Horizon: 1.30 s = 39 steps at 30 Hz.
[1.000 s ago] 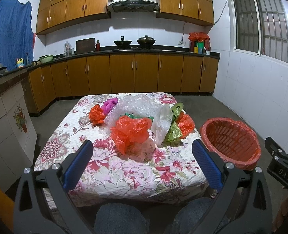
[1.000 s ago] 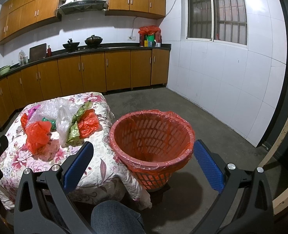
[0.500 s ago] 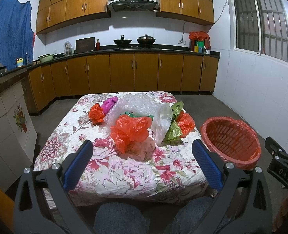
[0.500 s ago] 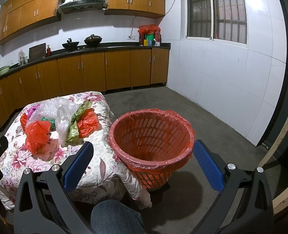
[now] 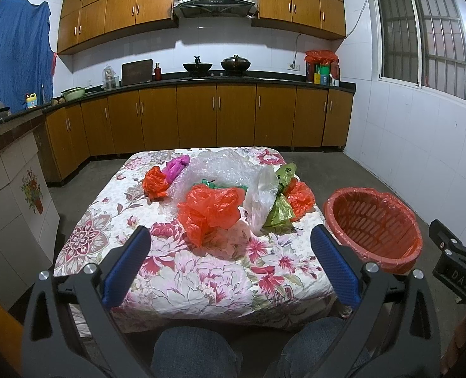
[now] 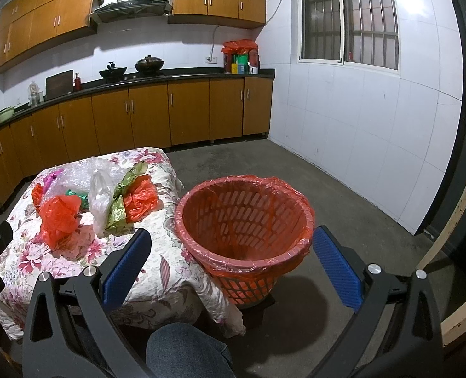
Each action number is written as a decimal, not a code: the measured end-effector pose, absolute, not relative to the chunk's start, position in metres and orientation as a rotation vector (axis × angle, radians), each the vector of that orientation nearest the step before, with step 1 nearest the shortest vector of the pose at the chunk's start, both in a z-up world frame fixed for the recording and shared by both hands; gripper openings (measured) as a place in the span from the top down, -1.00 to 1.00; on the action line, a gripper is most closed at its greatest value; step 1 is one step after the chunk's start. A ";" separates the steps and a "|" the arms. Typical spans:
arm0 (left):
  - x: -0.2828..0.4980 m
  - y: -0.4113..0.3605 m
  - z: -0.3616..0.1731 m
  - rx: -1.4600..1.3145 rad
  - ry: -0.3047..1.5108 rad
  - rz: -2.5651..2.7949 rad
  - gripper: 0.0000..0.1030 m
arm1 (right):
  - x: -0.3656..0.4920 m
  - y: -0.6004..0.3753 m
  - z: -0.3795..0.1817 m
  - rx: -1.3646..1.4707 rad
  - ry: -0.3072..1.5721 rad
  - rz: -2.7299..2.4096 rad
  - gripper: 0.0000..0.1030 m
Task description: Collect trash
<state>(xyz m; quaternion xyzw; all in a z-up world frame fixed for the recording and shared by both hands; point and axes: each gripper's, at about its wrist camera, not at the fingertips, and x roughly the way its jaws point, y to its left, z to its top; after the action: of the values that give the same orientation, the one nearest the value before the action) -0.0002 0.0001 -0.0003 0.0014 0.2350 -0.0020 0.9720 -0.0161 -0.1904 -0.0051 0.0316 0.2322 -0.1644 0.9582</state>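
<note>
Crumpled plastic bags lie on a low table with a floral cloth (image 5: 201, 277): a big orange bag (image 5: 212, 212), a clear bag (image 5: 261, 198), a green bag (image 5: 278, 211), another orange bag (image 5: 300, 197), a small orange bag (image 5: 155, 183), a magenta bag (image 5: 176, 167) and bubble wrap (image 5: 223, 170). A red basket lined with a red bag (image 6: 244, 223) stands on the floor right of the table. My left gripper (image 5: 229, 245) is open and empty, short of the big orange bag. My right gripper (image 6: 231, 247) is open and empty, in front of the basket.
Wooden kitchen cabinets and a dark counter (image 5: 217, 82) run along the back wall, with pots and bottles on top. A tiled wall with a barred window (image 6: 349, 19) is at the right. A person's jeans-clad knees (image 5: 198, 352) show below the grippers. Bare concrete floor (image 6: 327, 195) surrounds the basket.
The left wrist view has shifted slightly, so the table and bags sit a little higher in frame. The right gripper has barely moved. Both stay open and empty.
</note>
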 end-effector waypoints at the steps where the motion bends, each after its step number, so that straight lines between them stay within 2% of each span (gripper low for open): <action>1: 0.000 0.000 0.000 0.002 0.475 -0.004 -0.93 | -0.016 -0.190 -0.005 0.064 0.470 -0.334 -0.97; 17: -0.001 -0.001 -0.006 0.002 0.479 -0.003 -0.93 | -0.012 -0.191 -0.007 0.064 0.473 -0.334 -0.97; 23: 0.001 0.006 -0.025 -0.012 0.481 0.025 -0.93 | -0.004 -0.189 -0.011 0.060 0.486 -0.309 -0.97; 32: 0.034 0.046 -0.034 -0.076 0.526 0.111 -0.92 | 0.039 -0.179 -0.022 0.069 0.540 -0.206 -0.97; 39: 0.081 0.049 -0.041 -0.078 0.538 0.110 -0.92 | 0.067 -0.171 -0.030 0.062 0.581 -0.182 -0.97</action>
<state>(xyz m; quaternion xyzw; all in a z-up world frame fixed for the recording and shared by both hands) 0.0807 0.0487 -0.0406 -0.0387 0.2656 0.0544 0.9618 0.0666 -0.1713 -0.0303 0.0305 0.2859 -0.0896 0.9536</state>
